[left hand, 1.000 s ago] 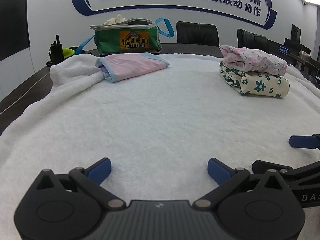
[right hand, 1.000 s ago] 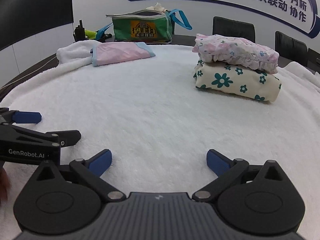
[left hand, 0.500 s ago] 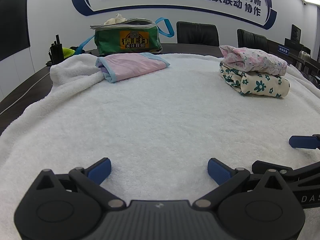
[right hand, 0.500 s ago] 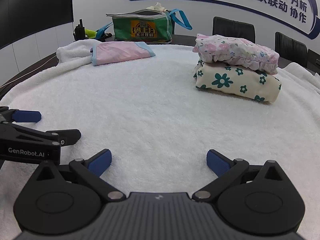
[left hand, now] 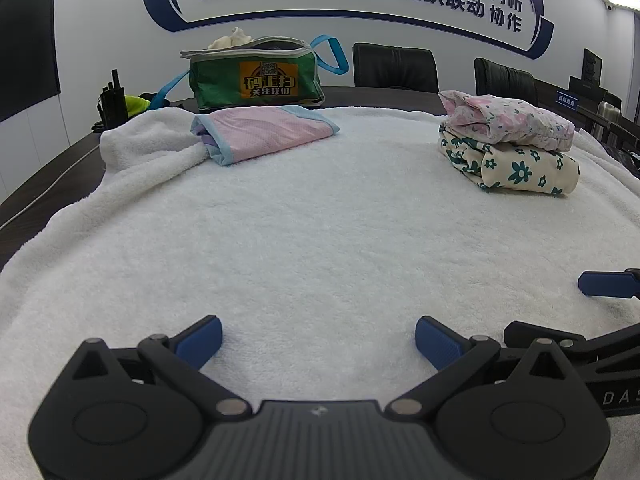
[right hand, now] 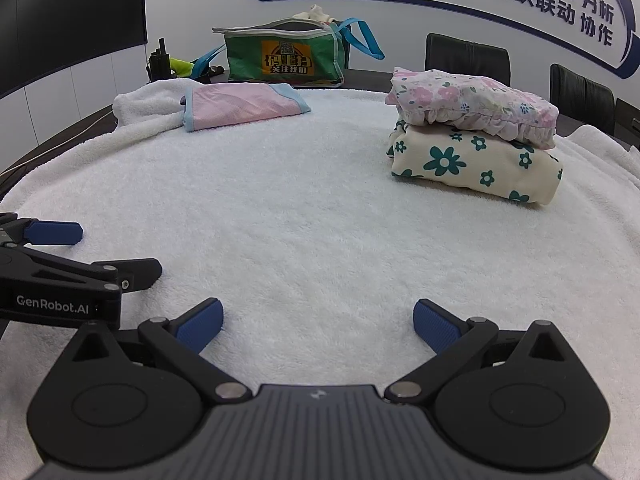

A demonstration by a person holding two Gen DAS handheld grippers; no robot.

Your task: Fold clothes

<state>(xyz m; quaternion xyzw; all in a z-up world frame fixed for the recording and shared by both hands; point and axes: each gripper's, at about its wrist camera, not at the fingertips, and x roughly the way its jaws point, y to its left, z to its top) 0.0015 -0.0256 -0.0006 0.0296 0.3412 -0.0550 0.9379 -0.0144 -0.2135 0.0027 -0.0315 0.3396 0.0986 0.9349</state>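
White towel-covered surface (left hand: 320, 240): left gripper (left hand: 318, 336) and right gripper (right hand: 318, 320), jaws apart, empty; folded clothes (right hand: 474, 140) far right.

Three folded garments lie on one white towel (left hand: 320, 240): a pink one (left hand: 268, 132) on its own at the far left, and two stacked at the right, a pink-flowered one (left hand: 508, 120) on top of a cream one with green flowers (left hand: 516, 164). One green bag (left hand: 256, 76) stands behind the towel. Two black chairs (left hand: 392, 68) show against the wall. Two claws are over the towel, the left claw (left hand: 318, 336) and the right claw (right hand: 318, 320), each with two blue fingertips (left hand: 200, 338).
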